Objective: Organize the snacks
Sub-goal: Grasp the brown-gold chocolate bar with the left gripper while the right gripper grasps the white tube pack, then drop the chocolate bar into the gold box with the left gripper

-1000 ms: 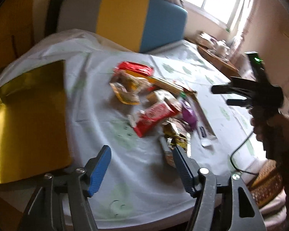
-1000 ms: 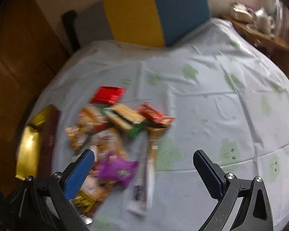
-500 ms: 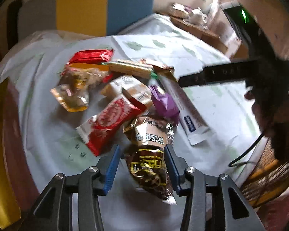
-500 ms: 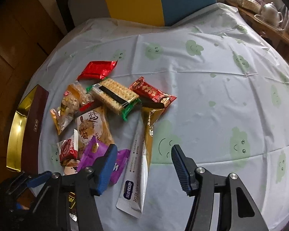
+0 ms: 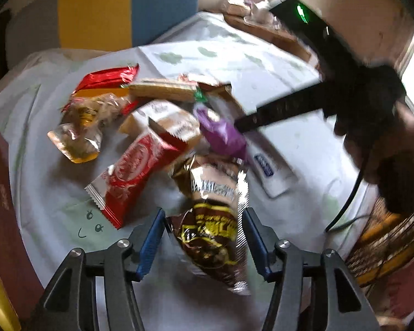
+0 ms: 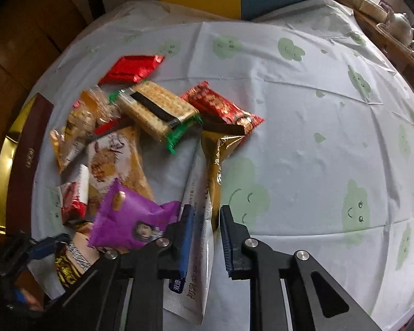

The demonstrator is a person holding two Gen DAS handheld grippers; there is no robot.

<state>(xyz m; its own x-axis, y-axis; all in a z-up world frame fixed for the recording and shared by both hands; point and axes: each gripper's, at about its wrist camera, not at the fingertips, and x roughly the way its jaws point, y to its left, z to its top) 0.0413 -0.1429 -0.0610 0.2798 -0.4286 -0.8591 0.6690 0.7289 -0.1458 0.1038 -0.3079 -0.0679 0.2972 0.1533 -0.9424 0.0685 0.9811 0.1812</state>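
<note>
- Snacks lie heaped on the left part of a table covered with a pale tablecloth printed with green smiling clouds.
- Left gripper: its jaws are opening, and a brown-and-gold foil packet sits between the blue pads; whether the pads press on it cannot be told, as the packet's edges are blurred.
- Right gripper: its jaws are closing, down to a narrow gap over a long white sachet; the sachet lies flat under the fingers, and the pads do not clearly pinch it.
- A purple packet lies just left of the right gripper's left finger, touching it.
- A gold stick packet runs alongside the white sachet, its far end under a red patterned packet.
- A clear-wrapped cracker pack with green ends lies across the middle of the heap, with a plain red foil packet beyond it.
- Seen from the left wrist, a red-and-white wafer packet lies left of the brown packet, and a clear bag of golden snacks lies further left.
- A gold-rimmed maroon box sits at the table's left edge, apart from the heap.
- A person's hand holds the right gripper's handle.
- A teapot stands on a wooden side table beyond the far right edge.
</note>
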